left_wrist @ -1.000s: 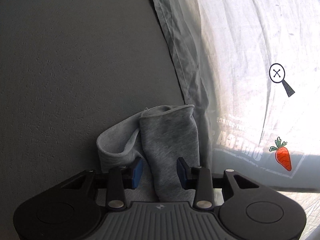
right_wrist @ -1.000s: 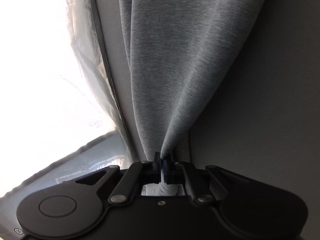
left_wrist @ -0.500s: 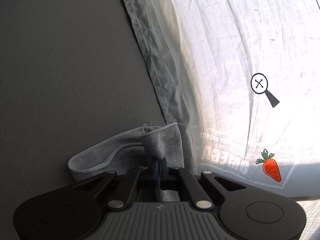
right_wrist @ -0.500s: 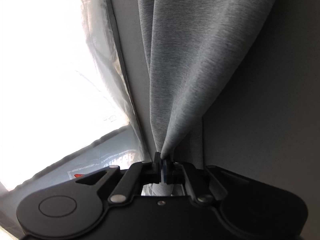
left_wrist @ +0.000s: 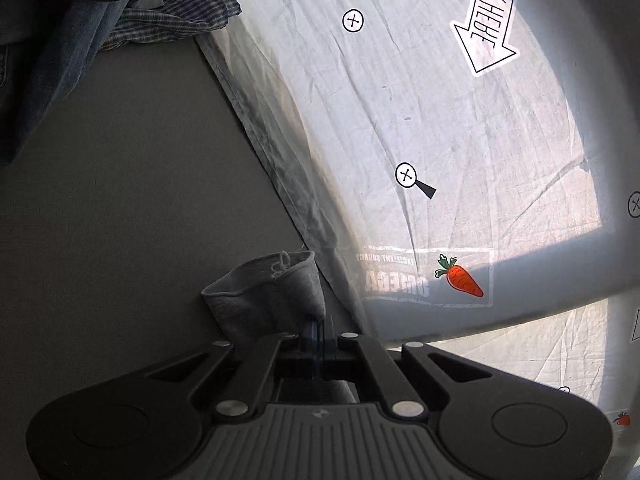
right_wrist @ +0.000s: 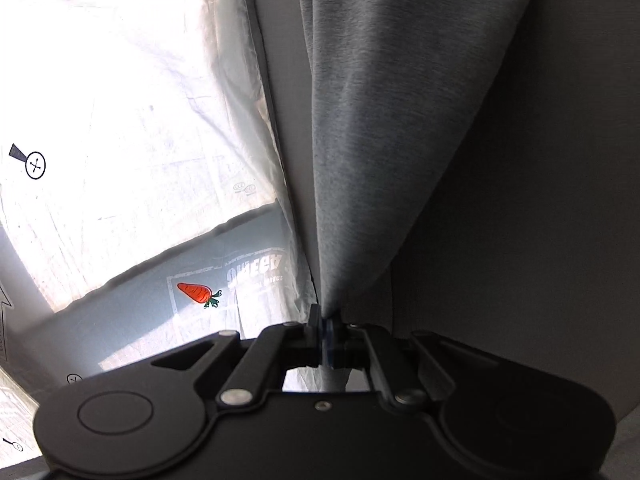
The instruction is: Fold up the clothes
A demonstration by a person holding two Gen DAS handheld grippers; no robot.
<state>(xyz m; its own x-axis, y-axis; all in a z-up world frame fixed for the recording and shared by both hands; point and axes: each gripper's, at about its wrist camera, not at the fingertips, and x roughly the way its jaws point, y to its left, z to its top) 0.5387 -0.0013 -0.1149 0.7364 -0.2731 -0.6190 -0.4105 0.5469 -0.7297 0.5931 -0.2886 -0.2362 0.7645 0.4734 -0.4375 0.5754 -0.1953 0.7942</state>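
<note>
Both of your grippers are clenched on the same grey garment. Your left gripper has its jaws pressed together on a bunched, hemmed end of the cloth, which crumples just ahead of the pads and sits low against the dark grey tabletop. Your right gripper pinches another part of it, and from that pinch the fabric fans out forward and away in one taut, widening sheet (so the long axis runs straight ahead of the right jaws, not across them).

That is the relation to mind: the cloth's length stretches away from your right hand, while your left holds a short, slack bundle close to its jaws. Neither view shows the other gripper, so I cannot tell how far apart your hands are, or whether the left's end is the far end of that sheet.

Just beside the garment lies a white printed sheet, its edge running alongside the cloth, with a carrot sticker near both jaws. A heap of checked and denim clothes sits well apart at the far corner.

My guess is that you are mid-fold or spreading the piece; the pictures fit either.
</note>
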